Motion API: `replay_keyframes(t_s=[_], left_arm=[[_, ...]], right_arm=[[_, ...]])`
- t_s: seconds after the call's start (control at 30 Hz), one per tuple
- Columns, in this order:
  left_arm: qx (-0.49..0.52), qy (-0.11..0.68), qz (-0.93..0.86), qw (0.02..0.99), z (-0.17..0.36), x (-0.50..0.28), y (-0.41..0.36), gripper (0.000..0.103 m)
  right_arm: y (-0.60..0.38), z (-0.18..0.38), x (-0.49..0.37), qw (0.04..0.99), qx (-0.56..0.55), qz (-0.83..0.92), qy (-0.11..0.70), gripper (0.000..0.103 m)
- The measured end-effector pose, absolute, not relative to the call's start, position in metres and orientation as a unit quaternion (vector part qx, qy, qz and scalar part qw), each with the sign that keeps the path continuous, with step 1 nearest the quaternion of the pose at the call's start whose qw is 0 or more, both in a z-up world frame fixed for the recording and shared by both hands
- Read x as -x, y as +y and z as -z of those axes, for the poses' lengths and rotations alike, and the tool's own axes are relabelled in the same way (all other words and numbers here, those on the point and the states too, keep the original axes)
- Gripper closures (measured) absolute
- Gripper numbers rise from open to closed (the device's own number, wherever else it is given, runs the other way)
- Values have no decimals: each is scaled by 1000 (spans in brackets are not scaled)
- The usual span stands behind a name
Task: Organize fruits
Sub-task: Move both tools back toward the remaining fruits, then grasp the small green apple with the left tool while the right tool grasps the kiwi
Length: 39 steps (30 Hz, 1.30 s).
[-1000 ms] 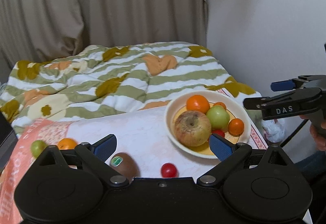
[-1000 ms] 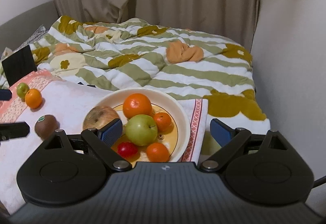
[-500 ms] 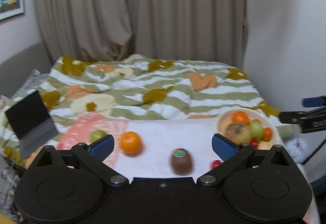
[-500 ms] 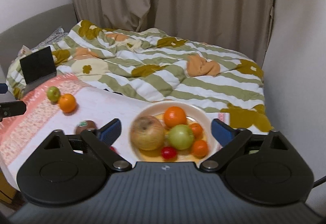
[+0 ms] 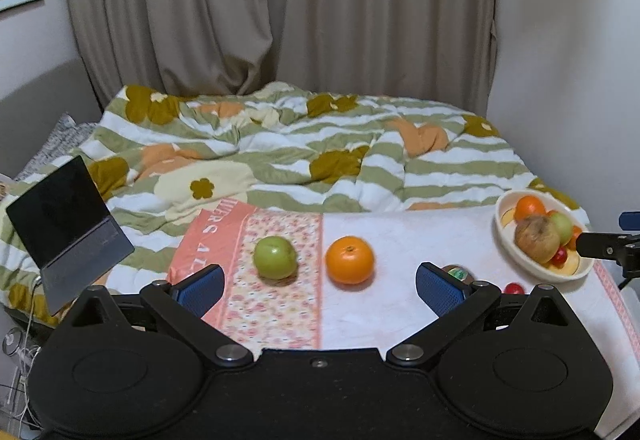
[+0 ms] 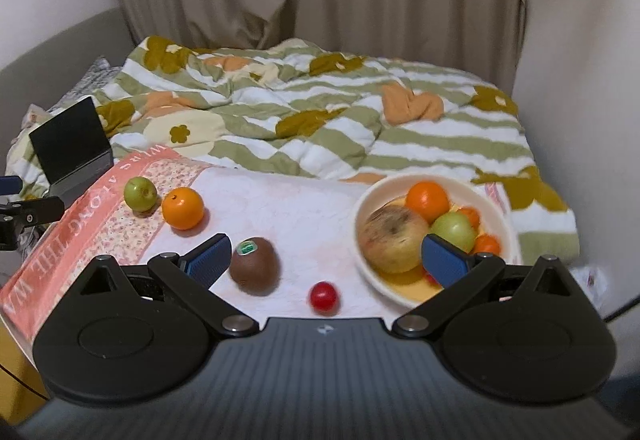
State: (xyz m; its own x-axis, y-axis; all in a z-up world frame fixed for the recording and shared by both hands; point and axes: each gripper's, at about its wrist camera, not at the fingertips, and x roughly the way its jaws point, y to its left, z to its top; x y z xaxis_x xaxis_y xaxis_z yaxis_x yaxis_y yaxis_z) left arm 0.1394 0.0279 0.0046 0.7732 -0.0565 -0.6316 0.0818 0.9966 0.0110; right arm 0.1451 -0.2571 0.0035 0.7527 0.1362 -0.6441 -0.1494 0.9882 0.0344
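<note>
Both claws gape wide and empty, the left gripper (image 5: 320, 282) framing the green apple (image 5: 275, 257) and orange (image 5: 350, 260) lying loose on the towel (image 5: 400, 304), likely because they belong in the bowl (image 6: 366, 260) the right gripper (image 6: 326, 256) faces.

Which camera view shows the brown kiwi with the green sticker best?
The right wrist view: the brown kiwi with the green sticker lies whole on the white cloth, beside the small red fruit. In the left wrist view, only its top shows behind a blue finger pad.
</note>
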Motion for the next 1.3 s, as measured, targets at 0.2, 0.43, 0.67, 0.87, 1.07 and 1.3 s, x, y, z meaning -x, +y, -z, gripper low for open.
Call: replay_keyframes(t_s=[0.2, 0.43, 0.67, 0.87, 1.07, 1.3], left_arm=[[-16, 362, 71, 929, 17, -171, 69, 0], [-4, 388, 101, 916, 38, -215, 102, 0], [30, 423, 122, 897, 64, -256, 113, 9], [56, 440, 114, 889, 80, -281, 110, 14], [78, 456, 99, 881, 94, -300, 103, 34], [99, 475, 90, 870, 106, -309, 102, 49]], right_arm=[[-215, 19, -150, 934, -3, -32, 356, 0], [-178, 38, -166, 936, 10, -6, 353, 0], [-157, 64, -191, 929, 18, -5, 370, 0], [-143, 86, -206, 922, 47, -8, 385, 0], [-139, 104, -216, 913, 52, -16, 405, 0], [-140, 115, -222, 908, 53, -25, 416, 0]])
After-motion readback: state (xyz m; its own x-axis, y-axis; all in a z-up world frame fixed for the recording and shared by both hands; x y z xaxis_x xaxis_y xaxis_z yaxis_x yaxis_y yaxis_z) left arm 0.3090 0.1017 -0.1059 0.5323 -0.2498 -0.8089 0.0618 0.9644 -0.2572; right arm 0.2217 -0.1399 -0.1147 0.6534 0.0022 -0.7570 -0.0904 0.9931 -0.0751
